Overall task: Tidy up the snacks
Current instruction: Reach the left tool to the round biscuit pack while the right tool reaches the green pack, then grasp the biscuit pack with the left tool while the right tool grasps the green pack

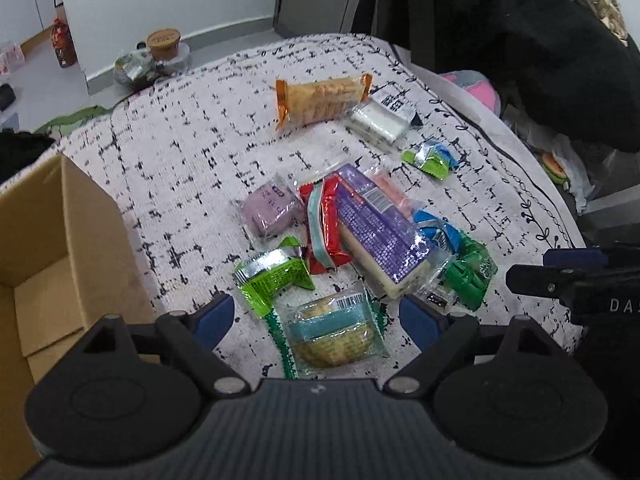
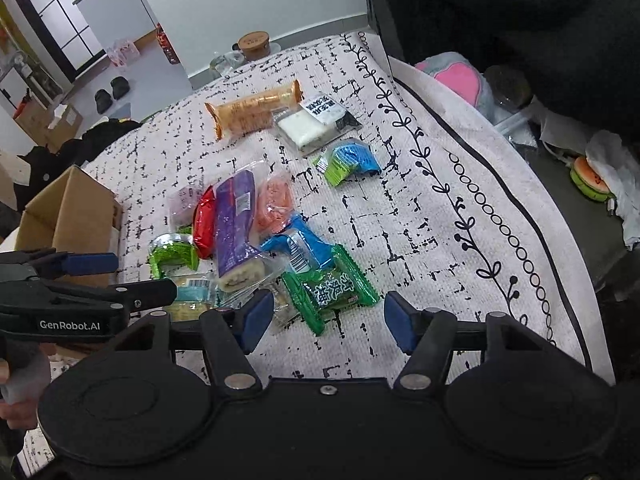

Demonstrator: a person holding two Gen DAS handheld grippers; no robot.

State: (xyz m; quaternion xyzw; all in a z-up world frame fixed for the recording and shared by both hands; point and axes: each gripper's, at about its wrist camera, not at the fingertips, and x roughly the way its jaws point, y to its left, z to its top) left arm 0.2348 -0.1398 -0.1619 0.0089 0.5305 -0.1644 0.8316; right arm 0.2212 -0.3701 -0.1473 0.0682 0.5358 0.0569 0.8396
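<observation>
Several wrapped snacks lie in a heap on a white patterned cloth (image 1: 180, 152). My left gripper (image 1: 318, 318) is open, its blue fingers on either side of a round cake in a clear and teal wrapper (image 1: 334, 334). Behind it lie a light green packet (image 1: 274, 276), a purple bar (image 1: 376, 232), a red packet (image 1: 324, 224) and a mauve cake (image 1: 270, 210). My right gripper (image 2: 326, 320) is open and empty, just before a dark green packet (image 2: 332, 290) and a blue packet (image 2: 298, 244). An orange packet (image 2: 254, 110) and a white packet (image 2: 316, 124) lie farther back.
An open cardboard box (image 1: 48, 248) stands at the left of the cloth; it also shows in the right wrist view (image 2: 70, 216). A small blue and green packet (image 2: 348, 160) lies apart. A wooden-lidded jar (image 1: 164, 44) stands beyond the far edge. Clutter sits off the right side.
</observation>
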